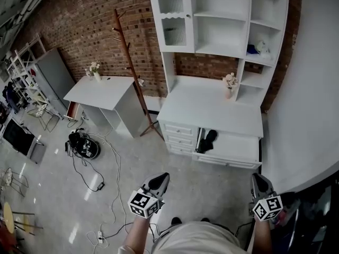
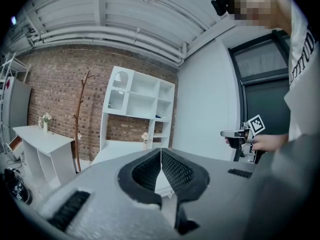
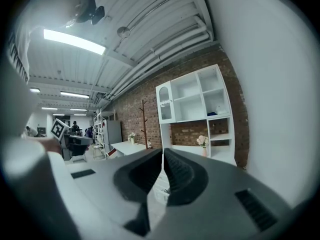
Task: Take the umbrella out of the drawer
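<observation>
A black folded umbrella [image 1: 206, 141] lies at the left end of the open top drawer [image 1: 233, 164] of the white cabinet [image 1: 212, 110]. Both grippers hang low in the head view, well short of the cabinet and over the floor. My left gripper [image 1: 160, 182] is shut with nothing between its jaws, which meet tip to tip in the left gripper view [image 2: 160, 154]. My right gripper [image 1: 258, 182] is likewise shut and empty [image 3: 163, 156]. Each points roughly level toward the cabinet.
A white hutch with shelves [image 1: 222, 20] stands on the cabinet, a flower vase [image 1: 229, 84] beside it. Left of it are a wooden coat stand [image 1: 131, 67] and a white desk [image 1: 103, 93]. Cables and a black device [image 1: 83, 145] lie on the floor; a white wall [image 1: 312, 99] runs along the right.
</observation>
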A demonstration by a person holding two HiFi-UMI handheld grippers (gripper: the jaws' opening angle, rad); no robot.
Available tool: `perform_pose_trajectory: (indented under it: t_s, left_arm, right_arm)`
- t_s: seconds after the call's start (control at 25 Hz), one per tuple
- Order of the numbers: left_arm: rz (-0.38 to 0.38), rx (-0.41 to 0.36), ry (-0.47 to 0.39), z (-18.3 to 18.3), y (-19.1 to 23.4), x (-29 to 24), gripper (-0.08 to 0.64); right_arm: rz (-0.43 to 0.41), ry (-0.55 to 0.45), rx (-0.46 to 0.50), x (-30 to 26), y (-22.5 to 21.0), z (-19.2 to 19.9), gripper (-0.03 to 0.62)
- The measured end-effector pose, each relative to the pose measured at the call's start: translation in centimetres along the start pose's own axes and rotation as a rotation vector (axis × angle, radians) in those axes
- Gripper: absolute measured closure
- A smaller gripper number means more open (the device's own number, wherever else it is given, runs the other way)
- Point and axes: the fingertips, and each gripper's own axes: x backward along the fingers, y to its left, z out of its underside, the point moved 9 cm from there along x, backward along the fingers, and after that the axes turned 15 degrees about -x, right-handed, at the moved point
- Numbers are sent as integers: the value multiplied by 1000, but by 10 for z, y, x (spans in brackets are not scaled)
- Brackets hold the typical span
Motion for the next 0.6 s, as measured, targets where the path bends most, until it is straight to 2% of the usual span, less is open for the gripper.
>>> perform_pose_trajectory:
  t_s: [0.6]
  left_arm:
    - [-76,32,36,5,-40,-2,535]
  right_arm:
    - [-76,59,17,-8,-33,1,558]
